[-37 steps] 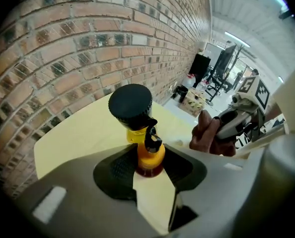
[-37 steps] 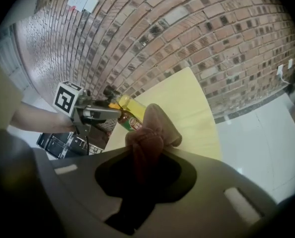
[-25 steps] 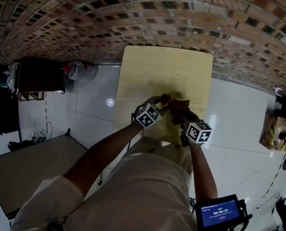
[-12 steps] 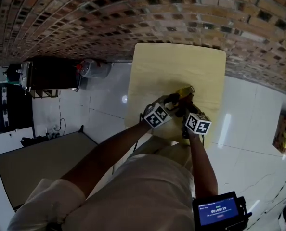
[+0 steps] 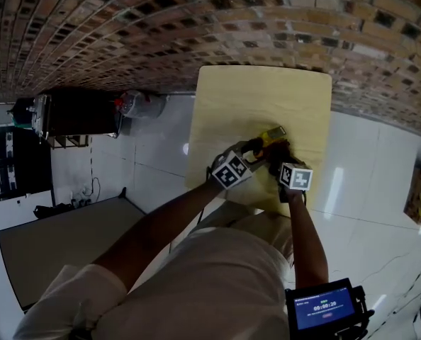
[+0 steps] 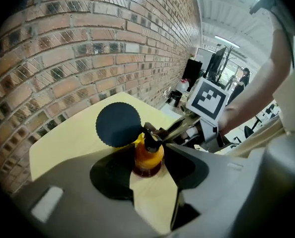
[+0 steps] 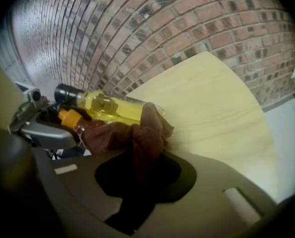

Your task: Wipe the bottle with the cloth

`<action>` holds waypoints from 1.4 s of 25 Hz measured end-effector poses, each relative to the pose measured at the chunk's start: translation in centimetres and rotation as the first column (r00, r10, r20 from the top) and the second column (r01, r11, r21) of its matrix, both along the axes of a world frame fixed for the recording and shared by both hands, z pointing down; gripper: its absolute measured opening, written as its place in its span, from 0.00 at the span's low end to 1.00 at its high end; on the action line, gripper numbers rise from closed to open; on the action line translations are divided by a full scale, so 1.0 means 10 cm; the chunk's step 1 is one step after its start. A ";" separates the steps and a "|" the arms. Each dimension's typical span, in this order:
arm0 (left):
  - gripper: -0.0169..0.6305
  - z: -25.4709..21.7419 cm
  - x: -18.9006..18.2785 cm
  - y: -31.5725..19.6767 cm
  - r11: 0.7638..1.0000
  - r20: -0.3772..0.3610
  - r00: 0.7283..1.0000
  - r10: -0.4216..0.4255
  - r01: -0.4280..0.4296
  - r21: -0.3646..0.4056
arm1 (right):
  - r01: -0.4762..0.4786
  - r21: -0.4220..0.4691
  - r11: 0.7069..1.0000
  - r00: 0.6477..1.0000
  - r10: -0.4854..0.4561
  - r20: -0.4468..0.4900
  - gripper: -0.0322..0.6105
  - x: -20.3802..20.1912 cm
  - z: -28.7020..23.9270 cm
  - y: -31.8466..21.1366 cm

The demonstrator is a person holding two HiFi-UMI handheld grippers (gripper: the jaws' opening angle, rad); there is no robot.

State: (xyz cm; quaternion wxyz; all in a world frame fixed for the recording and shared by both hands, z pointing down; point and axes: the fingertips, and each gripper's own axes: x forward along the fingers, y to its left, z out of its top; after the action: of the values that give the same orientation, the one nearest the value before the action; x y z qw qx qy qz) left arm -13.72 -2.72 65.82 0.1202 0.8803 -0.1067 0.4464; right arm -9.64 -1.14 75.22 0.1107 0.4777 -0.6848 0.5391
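Two bottles lie together on the pale yellow table (image 5: pixel 253 98). One is a clear bottle of yellow liquid (image 7: pixel 112 108) with a black cap (image 6: pixel 118 124). The other is an orange-capped bottle (image 6: pixel 148 155) with red-brown contents. My left gripper (image 6: pixel 150 168) has the orange-capped bottle between its jaws. The jaws are opening, but their pads look to be touching its sides. My right gripper (image 7: pixel 137 165) is shut on a brown cloth (image 7: pixel 132 138), which is bunched against both bottles. In the head view the two grippers meet over the bottles (image 5: pixel 272 136) near the table's front.
A brick wall (image 5: pixel 217 20) runs behind the table. A dark cabinet (image 5: pixel 76 115) and a plastic bag (image 5: pixel 143 103) are on the white tiled floor at left. A grey surface (image 5: pixel 62 250) lies at lower left. The far half of the table holds nothing.
The right gripper with the cloth has shifted a little farther up along the bottles. The left gripper has hardly moved.
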 end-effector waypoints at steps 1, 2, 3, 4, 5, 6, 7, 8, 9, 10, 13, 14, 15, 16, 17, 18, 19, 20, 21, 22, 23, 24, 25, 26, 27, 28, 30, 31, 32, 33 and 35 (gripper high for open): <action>0.37 -0.01 -0.01 0.01 1.000 -0.004 1.000 0.008 -0.008 -0.010 | -0.042 0.008 0.999 0.999 0.042 0.024 0.15 0.08 -0.03 0.07; 0.39 -0.03 -0.03 0.01 1.000 -0.008 1.000 0.016 -0.016 -0.014 | -0.079 0.016 0.997 0.996 0.078 0.041 0.15 0.16 -0.05 0.15; 0.40 -0.05 -0.05 0.01 1.000 -0.012 1.000 0.027 -0.027 -0.013 | -0.107 0.024 0.994 0.993 0.106 0.052 0.15 0.23 -0.07 0.25; 0.41 -0.06 -0.08 0.01 0.999 -0.013 0.999 0.041 -0.041 -0.007 | -0.126 0.035 0.991 0.991 0.124 0.058 0.15 0.31 -0.08 0.35; 0.41 -0.08 -0.10 0.01 0.998 -0.011 0.998 0.059 -0.059 0.002 | -0.138 0.048 0.989 0.989 0.135 0.061 0.15 0.37 -0.10 0.45; 0.41 -0.10 -0.12 0.01 0.997 -0.009 0.997 0.077 -0.077 0.011 | -0.144 0.062 0.988 0.988 0.140 0.064 0.15 0.43 -0.13 0.55; 0.40 -0.11 -0.14 0.00 0.996 -0.009 0.996 0.091 -0.091 0.019 | -0.144 0.080 0.986 0.988 0.139 0.065 0.15 0.47 -0.15 0.63; 0.37 -0.12 -0.16 -0.01 0.995 -0.011 0.995 0.097 -0.096 0.021 | -0.137 0.101 0.985 0.989 0.131 0.065 0.15 0.48 -0.20 0.69; 0.34 -0.14 -0.18 -0.03 0.995 -0.016 0.995 0.096 -0.096 0.017 | -0.121 0.129 0.984 0.991 0.114 0.065 0.15 0.46 -0.26 0.71; 0.32 -0.14 -0.18 -0.04 0.996 -0.021 0.995 0.093 -0.093 0.008 | -0.096 0.162 0.982 0.994 0.086 0.064 0.15 0.40 -0.33 0.70; 0.27 -0.14 -0.17 -0.05 0.997 -0.028 0.997 0.069 -0.069 -0.016 | 0.032 0.290 0.956 0.997 -0.050 0.054 0.15 0.05 -0.67 0.53; 0.27 -0.13 -0.16 -0.04 0.999 -0.029 0.999 0.045 -0.046 -0.024 | 0.075 0.333 0.940 0.994 -0.098 0.052 0.15 -0.09 -0.80 0.45; 0.27 -0.12 -0.15 -0.04 0.999 -0.030 0.999 0.012 -0.013 -0.036 | 0.109 0.368 0.923 0.989 -0.138 0.054 0.15 -0.22 -0.90 0.38; 0.27 -0.11 -0.15 -0.04 0.998 -0.030 0.999 -0.029 0.028 -0.049 | 0.132 0.389 0.912 0.984 -0.168 0.061 0.15 -0.34 -0.97 0.30; 0.27 -0.09 -0.14 -0.04 0.996 -0.028 0.997 -0.074 0.072 -0.060 | 0.147 0.395 0.907 0.980 -0.187 0.066 0.15 -0.43 -0.99 0.24; 0.27 -0.09 -0.14 -0.05 0.991 -0.024 0.993 -0.118 0.116 -0.066 | 0.157 0.386 0.909 0.978 -0.196 0.065 0.15 -0.49 -0.97 0.19; 0.27 -0.08 -0.14 -0.05 0.985 -0.019 0.987 -0.161 0.160 -0.071 | 0.161 0.368 0.916 0.979 -0.196 0.057 0.15 -0.52 -0.90 0.15; 0.27 -0.08 -0.13 -0.05 0.976 -0.016 0.979 -0.204 0.202 -0.077 | 0.159 0.346 0.925 0.981 -0.187 0.050 0.15 -0.52 -0.83 0.13; 0.27 -0.09 -0.11 -0.05 0.966 -0.016 0.969 -0.245 0.243 -0.084 | 0.148 0.325 0.934 0.983 -0.174 0.052 0.15 -0.49 -0.76 0.11; 0.27 -0.10 -0.10 -0.05 0.956 -0.017 0.959 -0.283 0.280 -0.090 | 0.134 0.309 0.942 0.985 -0.160 0.063 0.15 -0.46 -0.71 0.10; 0.27 -0.10 -0.09 -0.06 0.945 -0.017 0.949 -0.316 0.313 -0.095 | 0.123 0.300 0.946 0.985 -0.152 0.076 0.15 -0.43 -0.68 0.08; 0.27 -0.10 -0.10 -0.07 0.935 -0.016 0.939 -0.344 0.341 -0.100 | 0.121 0.298 0.947 0.985 -0.152 0.085 0.15 -0.41 -0.66 0.05; 0.27 -0.08 -0.12 -0.09 0.925 -0.013 0.930 -0.368 0.365 -0.105 | 0.127 0.300 0.945 0.983 -0.160 0.088 0.15 -0.41 -0.66 0.02; 0.27 -0.07 -0.14 -0.11 0.916 -0.011 0.921 -0.389 0.386 -0.109 | 0.140 0.304 0.942 0.981 -0.173 0.086 0.16 -0.41 -0.65 -0.02; 0.27 -0.07 -0.16 -0.14 0.908 -0.011 0.913 -0.408 0.405 -0.112 | 0.154 0.305 0.940 0.979 -0.187 0.079 0.15 -0.42 -0.65 -0.05; 0.27 -0.07 -0.18 -0.17 0.899 -0.011 0.904 -0.428 0.424 -0.113 | 0.166 0.302 0.939 0.978 -0.195 0.069 0.16 -0.43 -0.63 -0.08; 0.27 -0.05 -0.22 -0.21 0.879 -0.012 0.884 -0.466 0.462 -0.119 | 0.171 0.264 0.949 0.982 -0.185 0.030 0.16 -0.40 -0.53 -0.13; 0.27 -0.05 -0.23 -0.22 0.872 -0.013 0.877 -0.480 0.475 -0.121 | 0.165 0.226 0.960 0.986 -0.169 0.001 0.15 -0.38 -0.43 -0.14; 0.27 -0.05 -0.23 -0.21 0.867 -0.013 0.873 -0.487 0.483 -0.121 | 0.157 0.179 0.971 0.988 -0.155 -0.026 0.15 -0.35 -0.31 -0.14; 0.27 -0.06 -0.23 -0.20 0.865 -0.013 0.870 -0.492 0.487 -0.120 | 0.155 0.130 0.979 0.988 -0.150 -0.044 0.15 -0.33 -0.19 -0.13; 0.27 -0.08 -0.21 -0.21 0.863 -0.018 0.867 -0.497 0.492 -0.115 | 0.186 0.038 0.982 0.982 -0.184 -0.053 0.15 -0.36 0.03 -0.10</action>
State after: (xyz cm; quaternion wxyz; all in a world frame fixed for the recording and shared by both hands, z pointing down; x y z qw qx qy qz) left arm -15.86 -4.80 64.99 0.2798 0.8260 -0.3020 0.3849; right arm -13.22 -2.19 75.49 0.1668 0.4273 -0.7347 0.4998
